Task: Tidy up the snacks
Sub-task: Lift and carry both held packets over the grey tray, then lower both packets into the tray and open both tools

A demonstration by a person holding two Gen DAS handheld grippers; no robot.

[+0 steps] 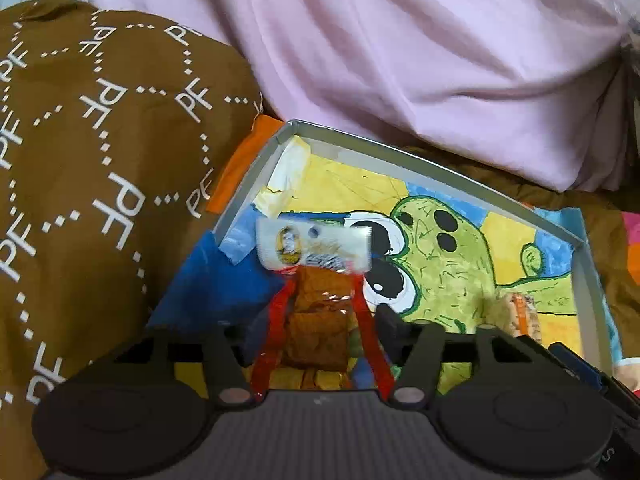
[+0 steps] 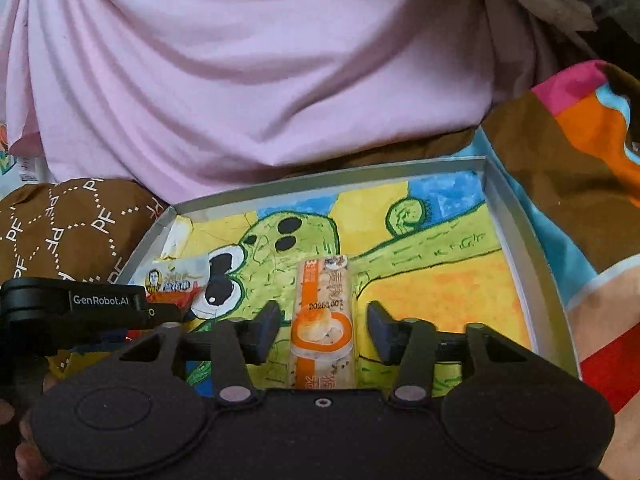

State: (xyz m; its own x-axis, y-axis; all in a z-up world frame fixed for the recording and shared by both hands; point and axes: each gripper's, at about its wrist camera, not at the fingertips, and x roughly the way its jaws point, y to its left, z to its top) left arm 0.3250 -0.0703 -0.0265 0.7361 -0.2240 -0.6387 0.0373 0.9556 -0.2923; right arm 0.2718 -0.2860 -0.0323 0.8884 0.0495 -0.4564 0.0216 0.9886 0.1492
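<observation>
A shallow box tray (image 1: 440,164) lined with a painted green cartoon figure lies in front of me. My left gripper (image 1: 320,320) is shut on a red-edged snack packet (image 1: 316,248) with a white top and brown contents, held over the tray's left corner. In the right wrist view the same packet (image 2: 172,278) sticks out of the left gripper (image 2: 100,304). My right gripper (image 2: 323,324) is open, its fingers either side of an orange-and-white snack bar (image 2: 324,304) lying flat on the tray (image 2: 516,240), with gaps on both sides. This bar (image 1: 516,312) also shows in the left wrist view.
A person in a pink shirt (image 2: 260,80) sits just behind the tray. A brown cloth printed with "PF" (image 1: 80,140) bulges on the tray's left. Colourful patchwork fabric (image 2: 580,152) lies to the right. The tray's right half (image 2: 440,280) holds no snacks.
</observation>
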